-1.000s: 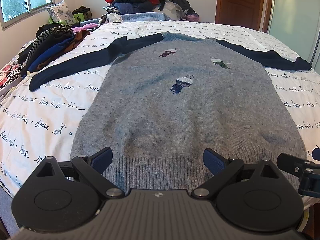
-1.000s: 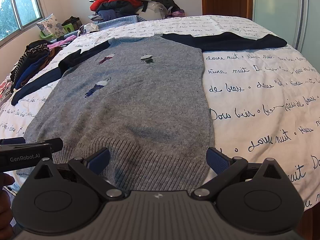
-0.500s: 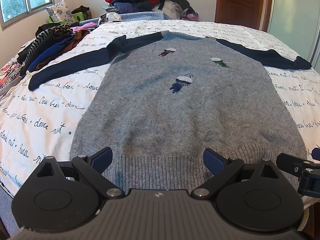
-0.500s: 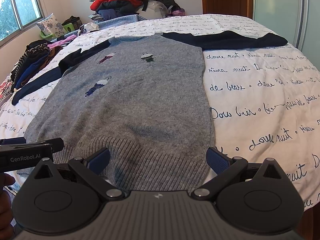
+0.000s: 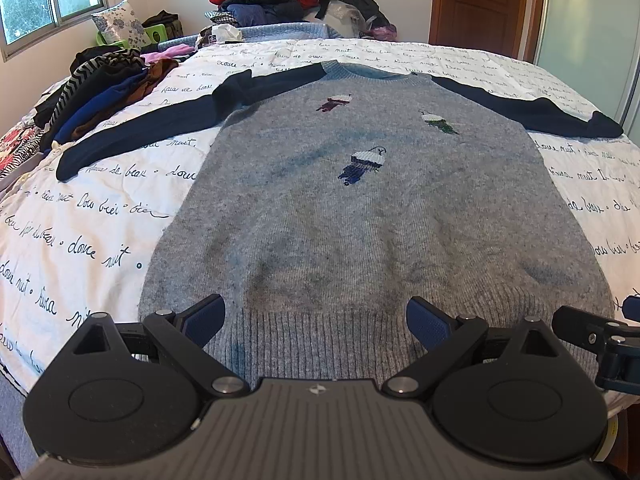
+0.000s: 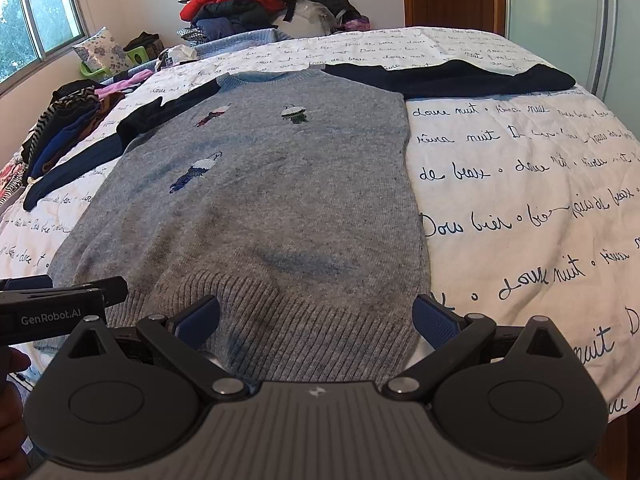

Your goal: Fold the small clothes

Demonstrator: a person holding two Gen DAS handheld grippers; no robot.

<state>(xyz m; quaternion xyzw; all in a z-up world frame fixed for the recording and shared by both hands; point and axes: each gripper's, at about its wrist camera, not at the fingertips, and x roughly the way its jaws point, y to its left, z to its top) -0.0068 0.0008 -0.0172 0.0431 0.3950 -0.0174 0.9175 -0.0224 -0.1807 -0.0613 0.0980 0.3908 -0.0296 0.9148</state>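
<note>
the left gripper and the right gripper hovered side by side at the near edge of the bed, each with its jaws spread wide and holding nothing, poised over the ribbed hem of a grey sweater. the sweater lay flat, front up, on a white quilt printed with script, its navy left sleeve and navy right sleeve stretched out to either side. embroidered birds dotted the chest. folding looked not yet begun. the likely trouble: a pinch at the hem could catch only the top layer of knit, or snag the quilt beneath, dragging the body askew. the far sleeves sat a long reach away. beyond, on the far left, loose clothes lay heaped, and a taller pile rose past the bed's far end.
</note>
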